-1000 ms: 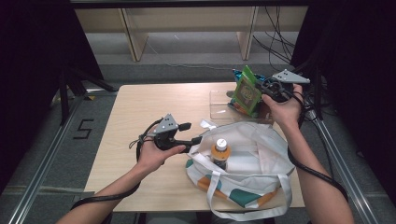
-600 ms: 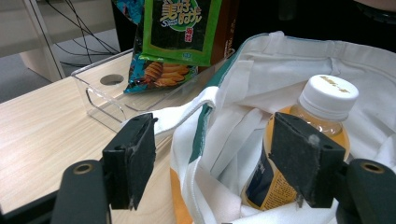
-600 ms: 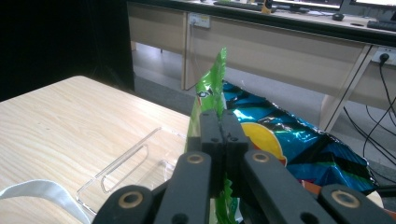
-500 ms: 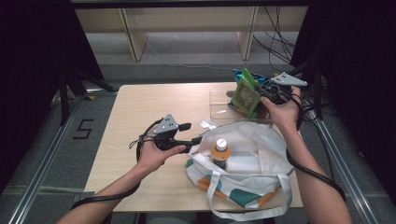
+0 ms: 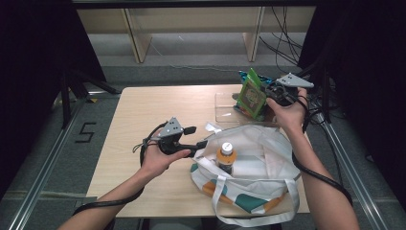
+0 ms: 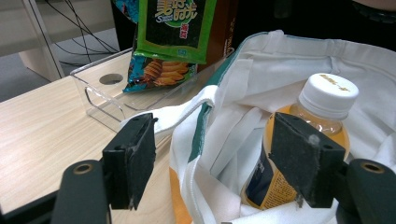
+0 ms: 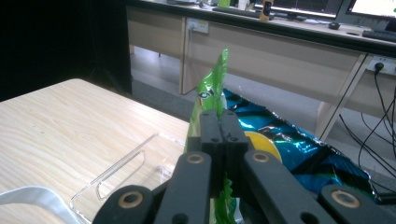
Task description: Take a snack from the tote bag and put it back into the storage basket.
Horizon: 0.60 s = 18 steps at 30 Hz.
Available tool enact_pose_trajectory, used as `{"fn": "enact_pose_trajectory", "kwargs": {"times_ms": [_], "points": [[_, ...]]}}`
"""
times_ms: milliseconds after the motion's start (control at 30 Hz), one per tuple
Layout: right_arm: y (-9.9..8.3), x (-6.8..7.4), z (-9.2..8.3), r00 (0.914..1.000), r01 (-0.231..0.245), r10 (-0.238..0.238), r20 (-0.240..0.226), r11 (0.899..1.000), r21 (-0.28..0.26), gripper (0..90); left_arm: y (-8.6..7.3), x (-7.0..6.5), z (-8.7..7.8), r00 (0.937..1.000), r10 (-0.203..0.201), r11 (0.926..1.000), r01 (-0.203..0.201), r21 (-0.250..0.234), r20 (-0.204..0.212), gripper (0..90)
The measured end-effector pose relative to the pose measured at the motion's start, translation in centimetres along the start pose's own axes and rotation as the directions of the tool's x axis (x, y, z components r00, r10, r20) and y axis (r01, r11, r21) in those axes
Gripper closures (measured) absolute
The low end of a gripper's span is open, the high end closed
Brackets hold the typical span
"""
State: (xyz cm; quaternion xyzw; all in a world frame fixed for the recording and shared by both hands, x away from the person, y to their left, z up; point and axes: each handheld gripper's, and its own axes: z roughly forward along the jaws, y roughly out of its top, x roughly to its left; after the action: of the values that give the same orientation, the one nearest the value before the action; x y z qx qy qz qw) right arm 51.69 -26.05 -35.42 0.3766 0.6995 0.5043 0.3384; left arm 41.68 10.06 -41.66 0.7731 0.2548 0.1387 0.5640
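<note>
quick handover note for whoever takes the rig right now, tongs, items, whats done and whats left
Right tongs: shut on the green snack bag, held over the clear tray.
Left tongs: open at the rim of the tote bag, gripping nothing.
Done: orange drink bottle stands in the tote.
Left, likely: put the green bag in the tote; blue snack bag waits in the tray.

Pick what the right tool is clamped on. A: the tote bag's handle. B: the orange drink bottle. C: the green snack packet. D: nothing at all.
C: in the right gripper view the right tool has its jaws pressed together on the edge of the green snack packet, which the high view shows lifted above the clear plastic bin.
</note>
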Motion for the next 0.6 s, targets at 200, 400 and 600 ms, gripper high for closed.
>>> {"fn": "enact_pose_trajectory", "kwargs": {"times_ms": [200, 400, 600], "points": [[-0.22, 0.13, 0.39, 1.0, -0.004, 0.004, -0.001, 1.0, 0.012, 90.0, -0.05, 0.02, 0.03, 1.0, -0.002, 1.0, 0.002, 0.0, 0.001, 30.5], [-0.35, 0.29, 0.74, 1.0, -0.001, 0.001, 0.005, 1.0, 0.014, 90.0, -0.07, 0.01, 0.03, 1.0, 0.0, 1.0, 0.0, 0.003, 0.001, 30.5], [-0.67, 0.28, 0.97, 0.9999, 0.011, -0.011, 0.007, 1.0, 0.027, 90.0, -0.05, -0.01, -0.01, 1.0, 0.003, 1.0, -0.003, 0.005, 0.002, 30.5]]}}
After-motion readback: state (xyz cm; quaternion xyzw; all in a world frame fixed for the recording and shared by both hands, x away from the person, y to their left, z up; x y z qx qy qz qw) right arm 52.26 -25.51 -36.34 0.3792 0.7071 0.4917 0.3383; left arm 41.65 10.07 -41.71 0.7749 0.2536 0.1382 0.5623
